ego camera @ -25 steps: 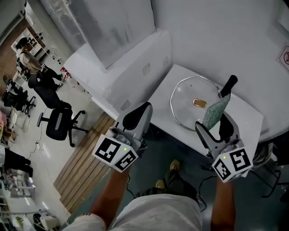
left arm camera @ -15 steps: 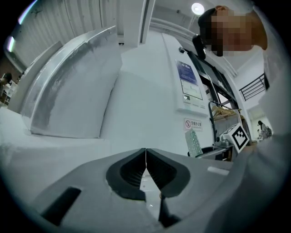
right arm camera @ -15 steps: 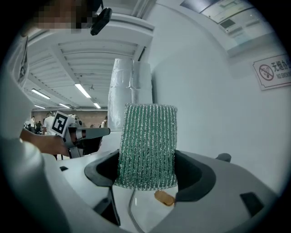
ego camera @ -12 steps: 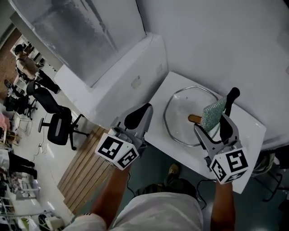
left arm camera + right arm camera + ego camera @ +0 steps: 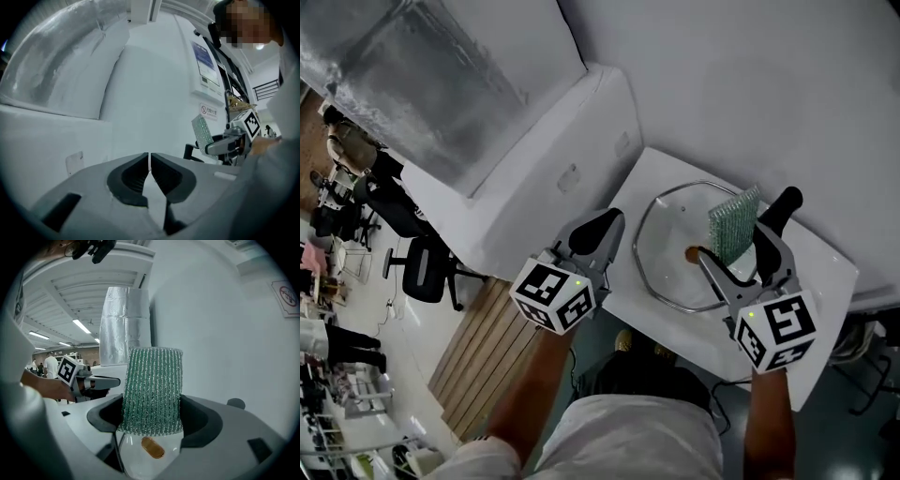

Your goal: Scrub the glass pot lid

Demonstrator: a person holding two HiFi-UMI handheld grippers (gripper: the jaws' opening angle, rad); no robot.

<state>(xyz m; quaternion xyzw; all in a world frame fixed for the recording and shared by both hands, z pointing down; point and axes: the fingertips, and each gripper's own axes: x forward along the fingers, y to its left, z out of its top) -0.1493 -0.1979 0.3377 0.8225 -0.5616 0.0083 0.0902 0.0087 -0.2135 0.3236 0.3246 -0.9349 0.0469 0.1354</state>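
The glass pot lid (image 5: 670, 239) lies flat on the white table (image 5: 825, 281), metal-rimmed, with a brown knob (image 5: 694, 253) at its middle. My right gripper (image 5: 742, 242) is shut on a green scrub pad (image 5: 733, 225) that stands upright just above the lid, right of the knob. In the right gripper view the scrub pad (image 5: 152, 390) fills the gap between the jaws of the right gripper (image 5: 152, 416), with the knob (image 5: 152, 447) below it. My left gripper (image 5: 602, 230) hangs shut and empty off the table's left edge. Its pads meet in the left gripper (image 5: 149, 164) view.
A white ledge (image 5: 553, 178) and wall run behind the table. Left of it lie a foil-wrapped duct (image 5: 422, 84), a wooden floor strip (image 5: 478, 347) and an office chair (image 5: 422, 272). The table's near edge is close to my body.
Both grippers have come closer to the table. The right one has carried the scrub pad in over the lid, nearer the knob. The left gripper stays shut.
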